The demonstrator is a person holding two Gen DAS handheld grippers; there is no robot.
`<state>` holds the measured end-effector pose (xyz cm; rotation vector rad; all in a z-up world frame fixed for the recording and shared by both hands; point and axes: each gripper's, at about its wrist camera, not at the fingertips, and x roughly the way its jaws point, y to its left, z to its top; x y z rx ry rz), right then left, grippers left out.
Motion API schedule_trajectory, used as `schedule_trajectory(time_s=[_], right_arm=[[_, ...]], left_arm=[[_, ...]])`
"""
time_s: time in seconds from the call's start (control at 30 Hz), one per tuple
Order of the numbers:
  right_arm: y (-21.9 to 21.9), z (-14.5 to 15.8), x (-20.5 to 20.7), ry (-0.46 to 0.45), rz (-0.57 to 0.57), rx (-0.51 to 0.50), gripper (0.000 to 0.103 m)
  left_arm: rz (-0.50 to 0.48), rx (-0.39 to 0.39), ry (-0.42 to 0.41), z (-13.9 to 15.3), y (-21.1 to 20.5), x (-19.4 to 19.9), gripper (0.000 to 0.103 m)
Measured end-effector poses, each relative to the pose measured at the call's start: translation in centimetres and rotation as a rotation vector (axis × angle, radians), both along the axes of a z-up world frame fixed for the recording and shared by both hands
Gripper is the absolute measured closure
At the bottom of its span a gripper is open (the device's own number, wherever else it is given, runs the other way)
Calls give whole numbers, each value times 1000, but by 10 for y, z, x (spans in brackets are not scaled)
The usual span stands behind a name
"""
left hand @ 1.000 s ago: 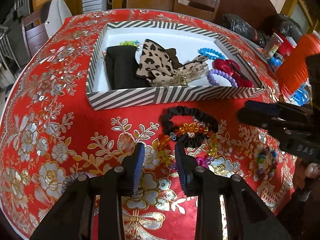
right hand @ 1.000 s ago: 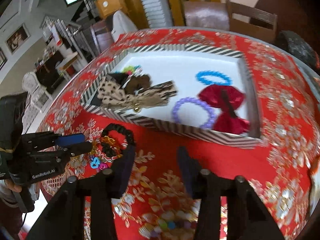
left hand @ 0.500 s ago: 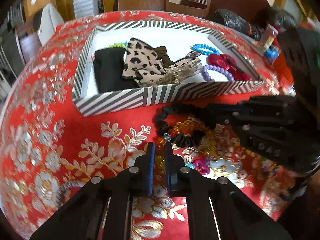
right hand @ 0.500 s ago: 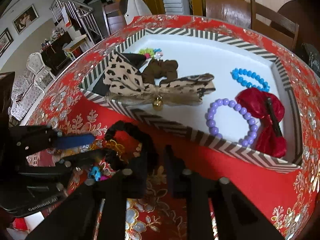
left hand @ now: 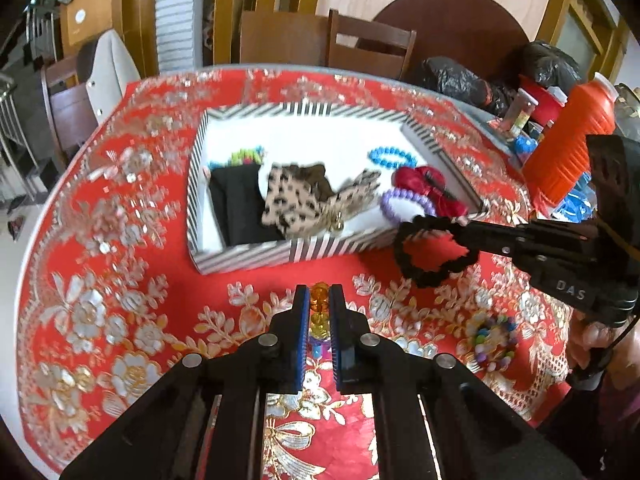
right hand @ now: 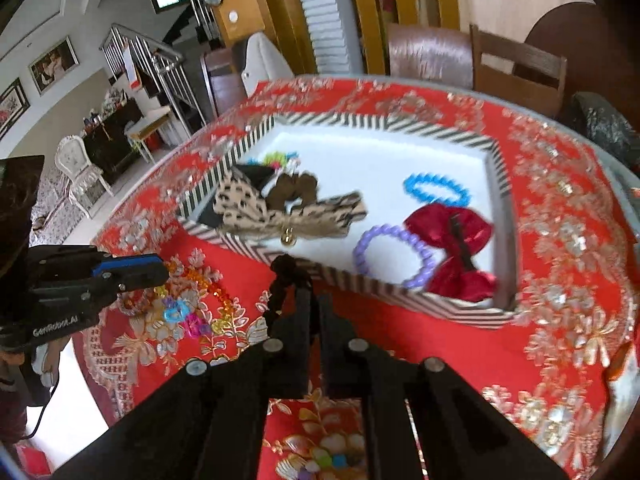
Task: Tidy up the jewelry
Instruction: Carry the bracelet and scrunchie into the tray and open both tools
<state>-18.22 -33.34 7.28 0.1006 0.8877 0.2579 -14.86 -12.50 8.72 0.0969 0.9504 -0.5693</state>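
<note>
A striped box (left hand: 256, 254) (right hand: 384, 288) sits on the red cloth and holds leopard bows (left hand: 296, 200), a black pouch, a red bow (right hand: 452, 232), a blue bracelet (right hand: 436, 192) and a purple bracelet (right hand: 388, 256). My left gripper (left hand: 319, 300) is shut on an amber bead bracelet (left hand: 319, 294), lifted above the cloth; its beads trail on the cloth in the right wrist view (right hand: 208, 284). My right gripper (right hand: 314, 292) (left hand: 456, 232) is shut on a black scrunchie (left hand: 434, 248) (right hand: 280, 280), held in the air by the box's front right corner.
A multicoloured bead bracelet (left hand: 494, 340) lies on the cloth at the right. Small coloured beads (right hand: 180, 312) lie near the left gripper. An orange bottle (left hand: 568, 140), black bags and clutter stand at the table's back right. Chairs ring the table.
Both grippers have shut: the left on the amber bracelet, the right on the black scrunchie. Both have lifted up from the cloth, and the scrunchie now hangs by the box.
</note>
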Motion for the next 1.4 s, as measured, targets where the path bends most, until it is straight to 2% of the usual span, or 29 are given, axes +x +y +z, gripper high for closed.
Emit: schedule_trajectory(time_s=[0.3,0.73,1.1,1.4], right_arm=[[-24,37,-13,-74,-39,-2,99],[-47,44,-6,-92,-105,24,99],[-63,37,26,-73,-171,42,99],[-70,21,69,-26,-206,50,99]], left_arm=[[11,28,-95,38,-8,4,98],[1,69,-193,70,-31,22,98],[16,89,-199,72,-56,65,98],[35,123,-176,51,-88,118,98]])
